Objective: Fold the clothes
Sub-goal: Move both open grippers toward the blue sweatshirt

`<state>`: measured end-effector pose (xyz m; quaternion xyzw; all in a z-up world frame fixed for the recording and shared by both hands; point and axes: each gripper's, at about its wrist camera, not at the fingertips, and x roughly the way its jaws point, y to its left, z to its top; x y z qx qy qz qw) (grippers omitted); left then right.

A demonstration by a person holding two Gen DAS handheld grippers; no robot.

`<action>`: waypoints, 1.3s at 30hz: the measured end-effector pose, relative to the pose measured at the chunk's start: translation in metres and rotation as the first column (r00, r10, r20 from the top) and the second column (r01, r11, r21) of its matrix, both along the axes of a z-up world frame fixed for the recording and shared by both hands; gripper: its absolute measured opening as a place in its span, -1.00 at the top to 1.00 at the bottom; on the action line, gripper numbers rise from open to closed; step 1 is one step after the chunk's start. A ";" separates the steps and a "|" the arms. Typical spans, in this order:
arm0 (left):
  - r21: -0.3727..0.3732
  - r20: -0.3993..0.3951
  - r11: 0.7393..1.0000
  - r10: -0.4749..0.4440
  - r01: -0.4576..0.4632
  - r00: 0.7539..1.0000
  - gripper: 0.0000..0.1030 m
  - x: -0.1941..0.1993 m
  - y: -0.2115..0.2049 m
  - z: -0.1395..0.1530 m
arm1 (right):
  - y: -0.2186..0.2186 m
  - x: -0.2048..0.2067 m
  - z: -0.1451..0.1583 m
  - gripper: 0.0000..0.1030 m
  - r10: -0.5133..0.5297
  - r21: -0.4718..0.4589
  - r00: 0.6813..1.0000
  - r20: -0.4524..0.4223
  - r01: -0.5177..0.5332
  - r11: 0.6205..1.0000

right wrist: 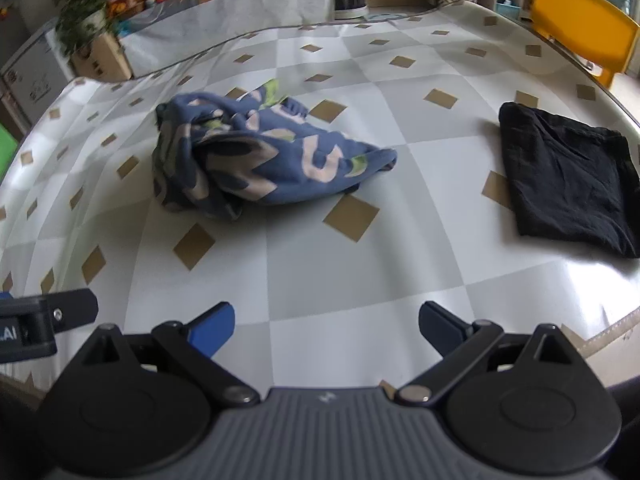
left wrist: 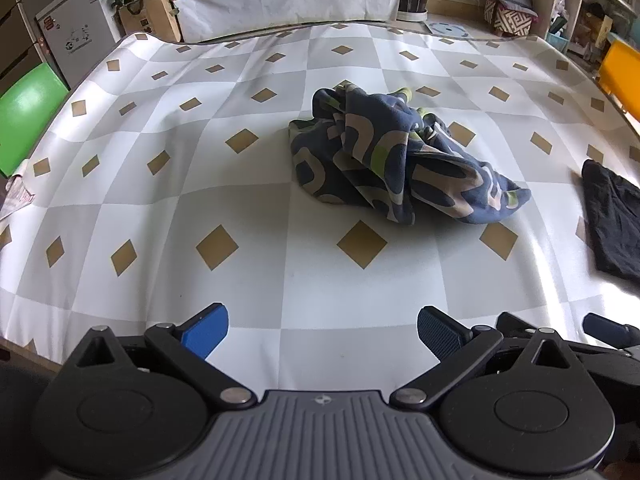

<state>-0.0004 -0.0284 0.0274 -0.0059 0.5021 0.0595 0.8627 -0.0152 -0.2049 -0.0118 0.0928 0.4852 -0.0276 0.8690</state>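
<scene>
The blue patterned garment point(left wrist: 404, 156) is lying in a messy heap on the counter point(left wrist: 240, 208), waiting to be folded. The black cloth point(right wrist: 568, 176) is sitting flat off to the right. The left gripper point(left wrist: 322, 332) and right gripper point(right wrist: 326, 330) are both hanging spread wide with nothing in them.

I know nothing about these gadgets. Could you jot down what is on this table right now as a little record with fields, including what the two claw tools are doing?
Surface: table under a grey and white checked cloth with tan diamonds
Crumpled item: blue patterned garment, bunched in a heap near the middle
Folded item: black garment, flat and apart from the heap, toward the right
Left gripper: open, empty, at the near edge
Right gripper: open, empty, at the near edge
Beyond the table: yellow chair, green chair
Folding progress: patterned garment not yet touched
</scene>
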 end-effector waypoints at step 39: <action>0.015 0.041 0.997 0.079 -0.080 0.996 -0.97 0.230 0.022 -0.007 | -0.036 0.179 -0.057 -0.92 0.037 -0.119 0.976 -0.212 -0.063 0.991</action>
